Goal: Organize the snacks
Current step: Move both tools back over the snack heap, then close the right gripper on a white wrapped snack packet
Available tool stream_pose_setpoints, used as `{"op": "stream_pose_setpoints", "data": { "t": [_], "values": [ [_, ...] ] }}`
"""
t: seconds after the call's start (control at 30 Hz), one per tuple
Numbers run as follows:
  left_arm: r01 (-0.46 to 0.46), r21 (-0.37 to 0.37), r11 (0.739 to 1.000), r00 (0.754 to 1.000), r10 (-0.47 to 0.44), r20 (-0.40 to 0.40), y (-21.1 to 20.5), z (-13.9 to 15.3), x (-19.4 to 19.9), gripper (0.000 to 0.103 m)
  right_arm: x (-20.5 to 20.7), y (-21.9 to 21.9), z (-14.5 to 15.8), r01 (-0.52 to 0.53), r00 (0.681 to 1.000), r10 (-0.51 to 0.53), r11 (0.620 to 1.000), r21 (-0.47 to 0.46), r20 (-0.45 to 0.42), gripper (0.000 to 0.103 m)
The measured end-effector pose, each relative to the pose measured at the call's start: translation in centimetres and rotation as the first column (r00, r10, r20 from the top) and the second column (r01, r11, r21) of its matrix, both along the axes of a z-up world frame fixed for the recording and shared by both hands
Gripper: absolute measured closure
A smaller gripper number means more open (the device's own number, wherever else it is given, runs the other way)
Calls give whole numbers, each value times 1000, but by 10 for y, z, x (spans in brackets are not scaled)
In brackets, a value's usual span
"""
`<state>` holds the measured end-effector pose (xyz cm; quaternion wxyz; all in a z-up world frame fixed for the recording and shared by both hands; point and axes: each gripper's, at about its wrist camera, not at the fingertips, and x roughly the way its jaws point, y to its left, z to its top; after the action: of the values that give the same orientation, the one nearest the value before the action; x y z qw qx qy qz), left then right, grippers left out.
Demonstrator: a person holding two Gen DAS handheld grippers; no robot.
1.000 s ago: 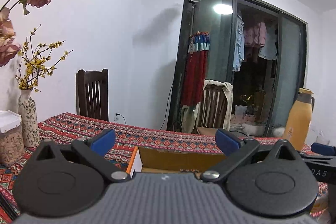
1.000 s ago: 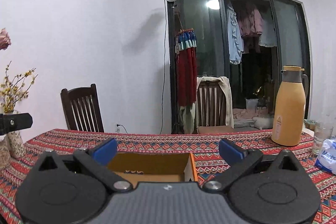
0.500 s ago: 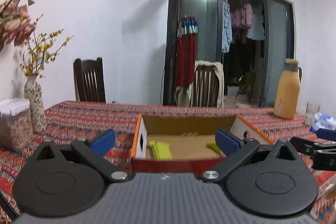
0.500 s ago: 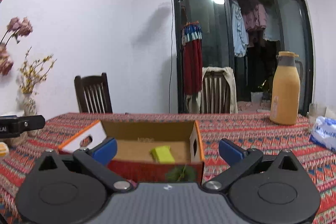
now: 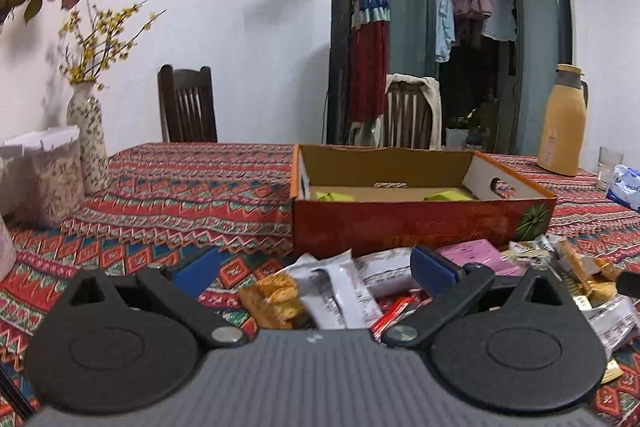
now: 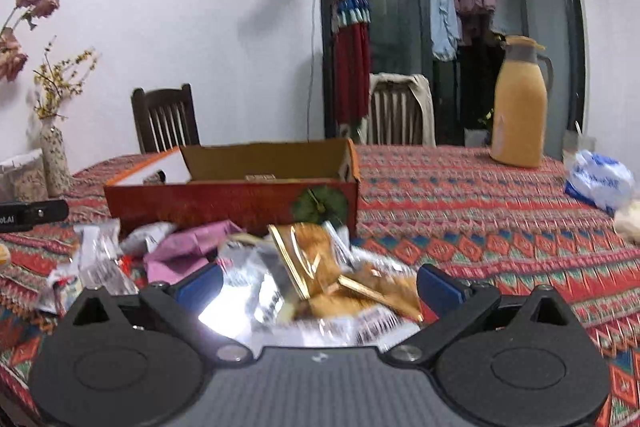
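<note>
An open red cardboard box stands on the patterned tablecloth, with green packets lying inside. In front of it is a heap of snack packets: white wrappers, an orange cracker pack, a pink packet, and gold packs. My left gripper is open just above the heap's left part. My right gripper is open over the gold and silver packs. Neither holds anything.
A flower vase and a lidded jar stand at the left. At the right are an orange thermos, a glass and a blue-white bag. Two wooden chairs stand behind the table.
Both grippers have tilted downward and backed off from the box, so the snack heap in front of it has come into view. Both stay open.
</note>
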<state>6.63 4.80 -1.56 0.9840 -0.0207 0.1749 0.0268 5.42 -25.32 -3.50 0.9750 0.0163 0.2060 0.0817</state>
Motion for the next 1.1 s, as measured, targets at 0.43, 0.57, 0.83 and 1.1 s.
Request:
{"op": "stream_pose_setpoints", "data": {
  "t": [0.43, 0.57, 0.83, 1.1],
  "values": [
    [-6, -50, 999, 1000, 6, 17, 8, -12, 3, 0, 5, 15, -14, 2, 996, -3, 1000, -20, -84, 16],
    [-5, -58, 998, 1000, 6, 11, 10, -12, 4, 0, 2, 26, -22, -7, 996, 3, 999, -43, -93, 18],
    [-10, -61, 998, 1000, 10, 2, 9, -14, 5, 0, -3, 32, -31, 0, 997, -5, 998, -68, -77, 29],
    [-18, -58, 998, 1000, 18, -2, 8, -14, 6, 0, -7, 29, -36, 9, 998, -11, 999, -36, -56, 31]
  ]
}}
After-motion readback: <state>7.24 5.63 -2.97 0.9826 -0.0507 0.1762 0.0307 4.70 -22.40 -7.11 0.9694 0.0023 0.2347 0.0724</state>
